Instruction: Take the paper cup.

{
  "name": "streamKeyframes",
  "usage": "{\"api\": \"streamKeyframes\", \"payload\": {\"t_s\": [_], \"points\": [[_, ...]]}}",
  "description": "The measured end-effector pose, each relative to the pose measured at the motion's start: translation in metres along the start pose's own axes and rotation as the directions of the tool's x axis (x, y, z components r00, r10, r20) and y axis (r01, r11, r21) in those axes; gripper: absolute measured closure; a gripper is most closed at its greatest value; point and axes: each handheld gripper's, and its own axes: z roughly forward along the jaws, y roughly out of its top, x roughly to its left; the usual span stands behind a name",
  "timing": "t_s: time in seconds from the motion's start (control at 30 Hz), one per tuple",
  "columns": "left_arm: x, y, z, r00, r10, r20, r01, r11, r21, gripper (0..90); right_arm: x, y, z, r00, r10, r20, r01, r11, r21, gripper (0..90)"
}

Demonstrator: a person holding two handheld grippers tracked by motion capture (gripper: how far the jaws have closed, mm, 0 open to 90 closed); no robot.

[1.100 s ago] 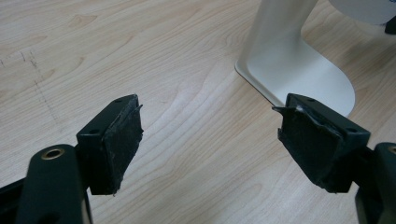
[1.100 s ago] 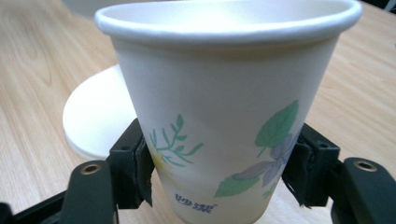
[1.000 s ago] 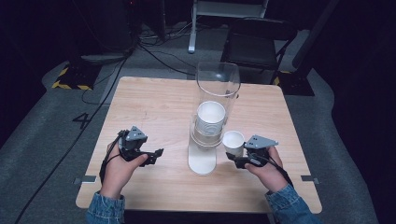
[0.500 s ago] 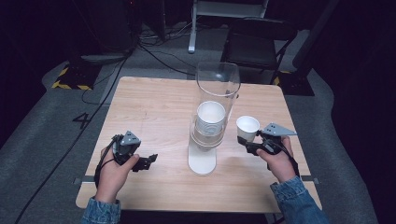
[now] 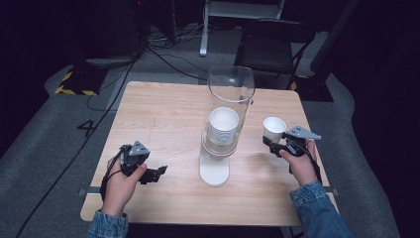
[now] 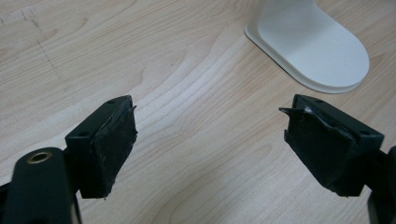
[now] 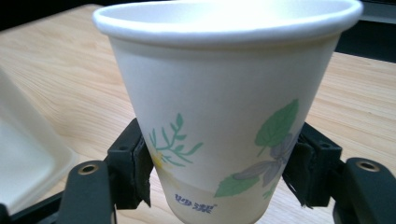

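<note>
Paper cup [image 7: 224,116], floral-printed, upright near the table's [image 5: 163,114] right edge, apart from the clear cup dispenser [image 5: 225,124]: your right gripper [image 5: 275,144] clamps its lower wall. Judged light and crushable, so squeeze gently there. Your left gripper [image 6: 210,149] rests spread and empty near the front-left corner, palm wrapped around it.

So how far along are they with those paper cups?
One cup looks already taken from the clear dispenser: the right gripper is shut on it, upright, off to the dispenser's right. A stack of cups sits in the tube. The left gripper is open and empty over the table, beside the dispenser's white base. The held cup is not set down yet; where it goes, I cannot tell.
</note>
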Motion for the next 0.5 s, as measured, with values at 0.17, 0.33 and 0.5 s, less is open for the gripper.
{"api": "streamKeyframes", "payload": {"t_s": [0.17,0.33,0.5], "points": [[0.000,-0.001,0.001,1.0000,-0.003,0.001,0.003,1.0000,0.001,16.3,-0.009,-0.012,0.010,0.9999,-0.013,-0.011,0.013,1.000,0.024,33.3],[0.000,-0.001,0.001,1.0000,-0.005,0.007,0.005,1.0000,0.002,16.3,-0.007,-0.022,0.022,0.9992,-0.010,-0.039,0.012,0.998,0.056,33.2],[0.000,-0.001,0.000,1.0000,-0.003,0.006,0.003,1.0000,-0.001,16.3,-0.003,-0.028,0.030,0.9992,0.018,-0.036,-0.015,0.997,0.075,32.3]]}}
